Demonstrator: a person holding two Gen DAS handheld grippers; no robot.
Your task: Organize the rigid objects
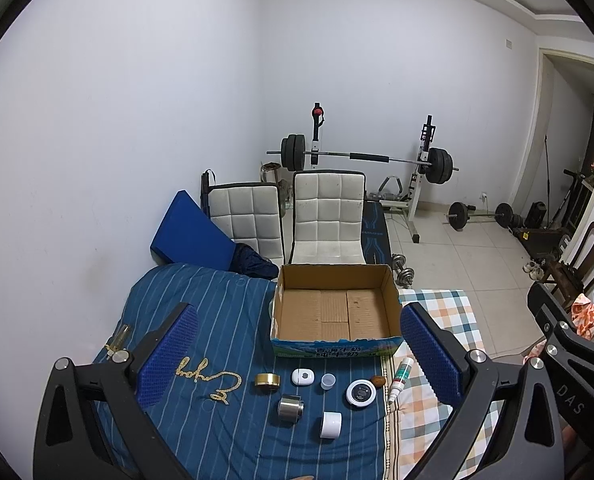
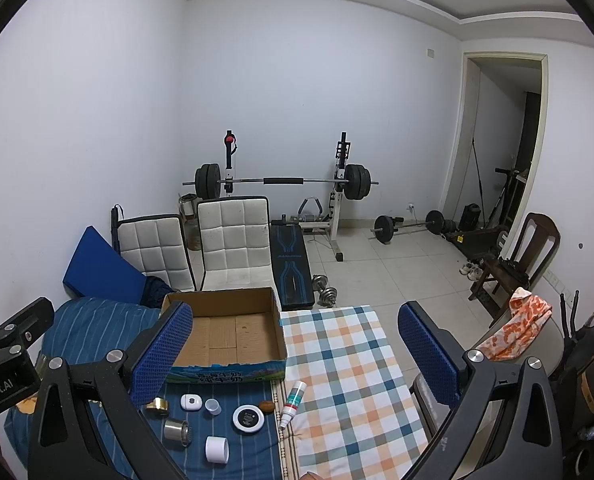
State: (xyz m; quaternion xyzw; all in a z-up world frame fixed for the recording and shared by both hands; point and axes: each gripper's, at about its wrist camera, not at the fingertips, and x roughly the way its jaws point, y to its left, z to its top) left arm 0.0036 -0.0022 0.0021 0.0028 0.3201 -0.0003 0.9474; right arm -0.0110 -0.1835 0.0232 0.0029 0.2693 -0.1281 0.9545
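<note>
Left claw (image 1: pixel 297 354) wide and empty above the bed, right claw (image 2: pixel 293 354) likewise, cardboard box (image 1: pixel 393 300) ahead.

my right view: left finger (image 2: pixel 159 354) hides box (image 2: pixel 233 322) corner, gold ring (image 2: pixel 157 405) half covered; box label too blurry to read.

Both wrist views look forward and slightly down from above the near edge of a bed, well back from the items. The left view centres the open brown cardboard box (image 1: pixel 335 308); the right view sits further right, box (image 2: pixel 227 330) left of centre. Both share the black barbell rack (image 1: pixel 367 158) (image 2: pixel 283 182) beyond.
</note>
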